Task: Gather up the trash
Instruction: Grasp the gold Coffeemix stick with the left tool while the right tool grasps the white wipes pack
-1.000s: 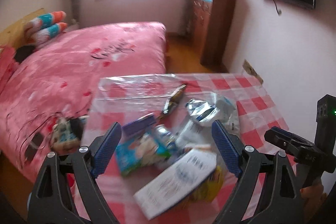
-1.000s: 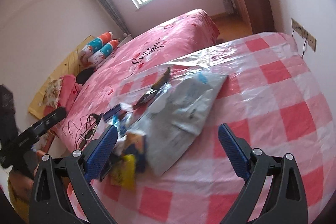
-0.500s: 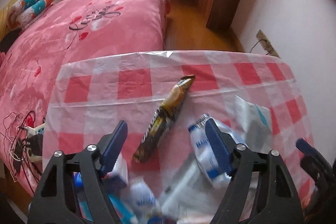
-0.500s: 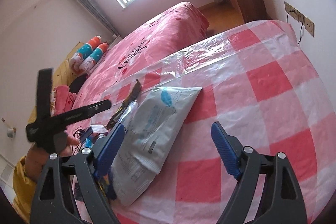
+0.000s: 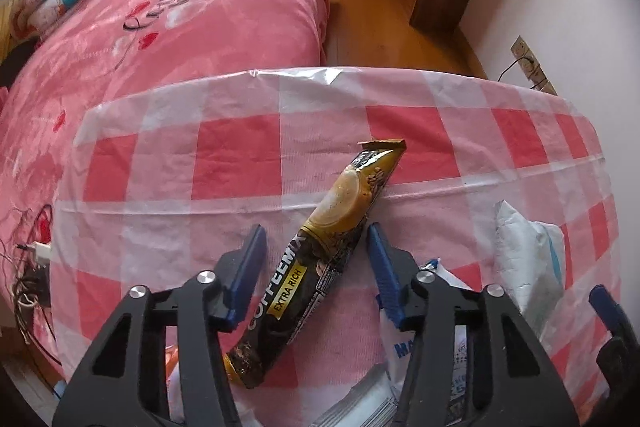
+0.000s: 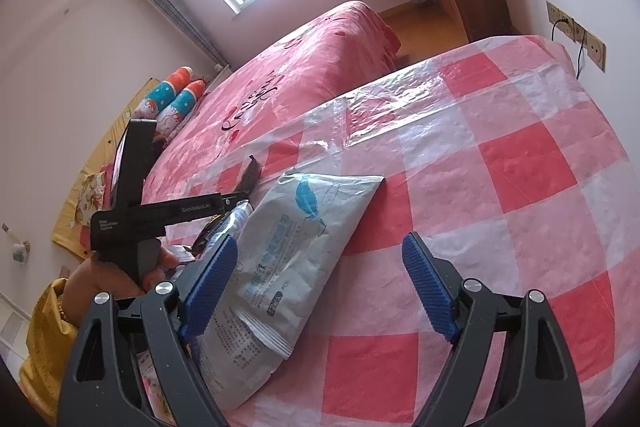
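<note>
The left gripper (image 5: 314, 259) stands open, its 2 blue fingers straddling the gold-and-black foil coffee sachet (image 5: 320, 263), apart from both. The right gripper (image 6: 320, 283) gapes open beside the grey plastic pouch (image 6: 288, 259). The red-and-white checked plastic tablecloth (image 6: 520, 163) lies bare toward its far edge, beside the pink bed (image 5: 168, 27). The sachet reads "COFFEEMIX EXTRA RICH".

The bench cloth (image 5: 240, 163) was red-and-white check. The coffee-mix sachet (image 5: 320, 259) was gold and black. The wet-wipes pack (image 6: 296, 247) was pale grey with a blue feather. The bedspread (image 5: 180, 27) was pink with hearts.
</note>
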